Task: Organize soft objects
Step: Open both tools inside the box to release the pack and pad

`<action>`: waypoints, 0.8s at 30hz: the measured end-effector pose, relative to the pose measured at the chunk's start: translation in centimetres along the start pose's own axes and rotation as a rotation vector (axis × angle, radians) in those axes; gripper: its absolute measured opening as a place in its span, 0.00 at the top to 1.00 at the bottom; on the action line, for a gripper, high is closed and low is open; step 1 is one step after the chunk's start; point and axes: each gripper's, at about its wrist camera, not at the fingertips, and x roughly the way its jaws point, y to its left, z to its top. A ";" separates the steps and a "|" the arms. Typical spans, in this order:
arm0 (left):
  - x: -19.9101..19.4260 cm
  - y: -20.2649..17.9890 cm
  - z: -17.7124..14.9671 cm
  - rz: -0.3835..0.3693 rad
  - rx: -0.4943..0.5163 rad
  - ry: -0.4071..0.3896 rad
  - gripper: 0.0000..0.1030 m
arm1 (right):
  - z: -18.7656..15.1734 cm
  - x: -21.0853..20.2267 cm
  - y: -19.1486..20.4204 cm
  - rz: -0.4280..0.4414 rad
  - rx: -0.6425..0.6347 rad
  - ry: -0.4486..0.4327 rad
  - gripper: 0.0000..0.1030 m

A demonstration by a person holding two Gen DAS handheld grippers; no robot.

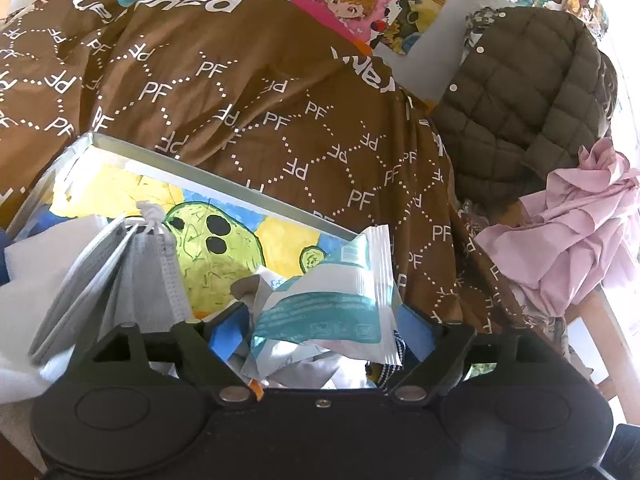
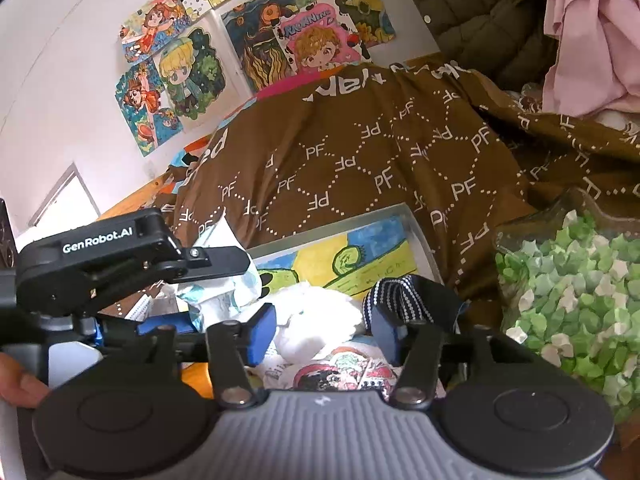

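- A brown cloth [image 1: 240,92] printed with white "PF" letters in dotted diamonds lies rumpled behind the tray and fills most of both views.
- A quilted olive jacket [image 1: 516,92] hangs at the right, with a crumpled pink garment [image 1: 568,232] bunched just below it.
- A shallow metal-rimmed tray [image 1: 224,178] holds the soft things; its floor is a painted sheet of green blobs on yellow and blue.
- A clear bag of green and white paper stars [image 2: 572,304] sits at the tray's right side.
- A white and teal foil wipe packet [image 1: 332,300], creased and partly crushed, lies in the tray between the blue pads of the left hand-held gripper [image 1: 324,330]; the pads stand wide on either side, and the packet looks released rather than squeezed.
- A stack of grey-white face masks [image 1: 120,264] leans at the tray's left end, ear loops knotted on top.
- A crumpled white tissue wad [image 2: 316,320] rests in the tray's near edge between the pads of the right hand-held gripper [image 2: 326,334], which are parted and do not press it.
- A navy band with white dotted stripes [image 2: 404,296] curls over that gripper's right pad.
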 end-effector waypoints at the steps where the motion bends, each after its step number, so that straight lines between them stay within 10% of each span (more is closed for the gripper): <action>1: -0.2 -0.1 0.0 0.004 0.002 0.000 0.18 | 0.1 -0.2 0.0 -0.002 -0.002 -0.005 0.38; 24: -13.1 -2.2 -1.8 0.080 0.059 -0.190 0.04 | 2.9 -10.9 3.1 0.004 -0.093 -0.222 0.04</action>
